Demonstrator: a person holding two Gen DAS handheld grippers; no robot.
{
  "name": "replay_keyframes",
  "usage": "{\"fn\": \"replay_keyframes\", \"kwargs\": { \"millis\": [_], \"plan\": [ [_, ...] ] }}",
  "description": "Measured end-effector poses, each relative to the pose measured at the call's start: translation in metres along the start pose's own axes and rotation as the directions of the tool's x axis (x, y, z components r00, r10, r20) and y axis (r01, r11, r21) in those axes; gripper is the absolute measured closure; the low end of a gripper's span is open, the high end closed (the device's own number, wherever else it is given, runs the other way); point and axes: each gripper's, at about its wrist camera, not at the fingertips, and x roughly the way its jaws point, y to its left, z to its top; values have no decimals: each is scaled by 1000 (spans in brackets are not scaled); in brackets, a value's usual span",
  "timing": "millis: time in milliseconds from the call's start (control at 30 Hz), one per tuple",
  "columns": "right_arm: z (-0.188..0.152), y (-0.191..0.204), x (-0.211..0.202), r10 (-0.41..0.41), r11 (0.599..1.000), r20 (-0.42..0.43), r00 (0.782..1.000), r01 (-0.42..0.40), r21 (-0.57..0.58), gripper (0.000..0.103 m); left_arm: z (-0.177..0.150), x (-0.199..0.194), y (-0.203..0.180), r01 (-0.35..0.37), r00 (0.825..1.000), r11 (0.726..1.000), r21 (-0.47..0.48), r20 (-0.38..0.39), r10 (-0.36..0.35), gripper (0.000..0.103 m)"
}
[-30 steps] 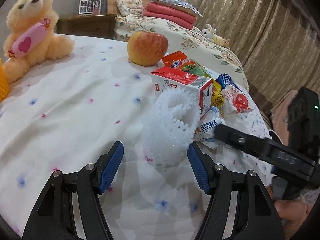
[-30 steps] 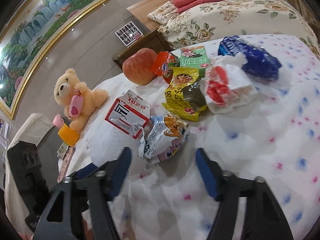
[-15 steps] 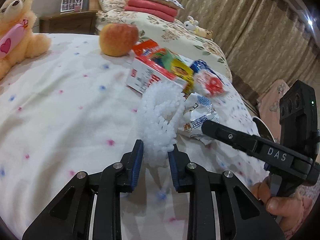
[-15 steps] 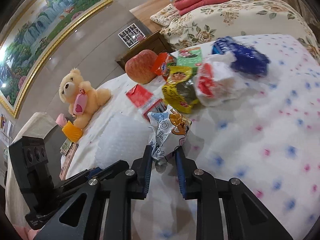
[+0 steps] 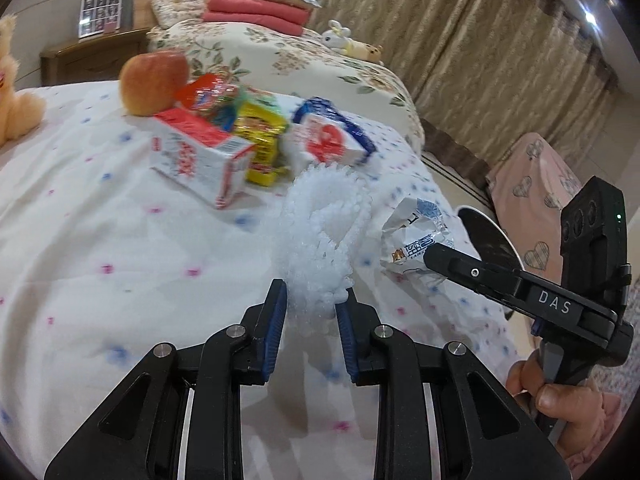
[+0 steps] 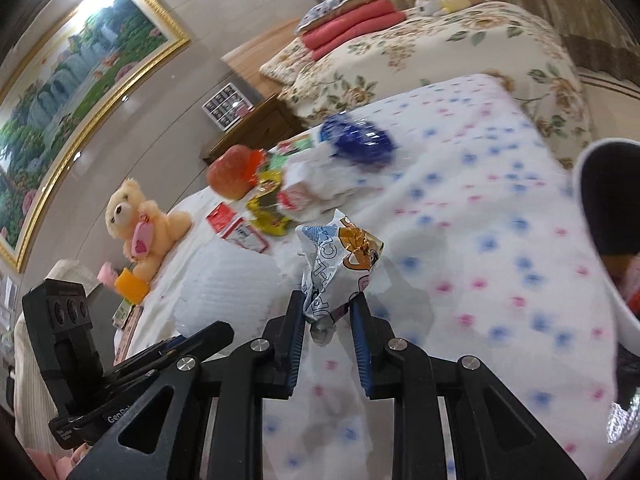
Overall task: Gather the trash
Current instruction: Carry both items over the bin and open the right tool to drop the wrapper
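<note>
With the left gripper (image 5: 311, 312) clenched on the white foam net (image 5: 320, 240) and the right gripper (image 6: 328, 320) on the crinkled snack wrapper (image 6: 340, 264) (both pinched by their lower ends only, standing up ahead of the jaws), either light piece could slip free and drop back onto the bed (image 5: 100, 240).

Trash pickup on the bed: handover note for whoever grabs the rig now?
Left gripper: shut on the white foam net, lifted off the bedspread.
Right gripper: shut on the crumpled cartoon snack wrapper.
Bin: dark opening with a white rim at the right edge of the bed.
Done: two pieces gripped, neither binned yet.
Left: drop both, then the red-and-white carton, yellow packet, red-printed white bag and blue wrapper. The apple and teddy bear probably stay.
</note>
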Motion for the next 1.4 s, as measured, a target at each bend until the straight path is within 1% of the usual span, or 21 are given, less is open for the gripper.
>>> {"fn": "replay_keyframes", "kwargs": {
  "millis": [433,800,1167,1400],
  "plan": [
    [-3,-55,-49,-75,994,76,994,69,86,80,5,22,-58,54,998,994,97,-30,-51,79],
    [-6,-102,-90,-162,977,135,977,140,162,80,11,42,-115,110,993,976,189,-59,-100,79],
    [-11,-137,-109,-225,958,151,963,191,215,80,14,61,-150,137,989,962,236,-94,-118,79],
    [-12,-154,-118,-249,947,155,956,207,245,80,15,72,-167,148,987,955,258,-106,-124,79]
  ]
}}
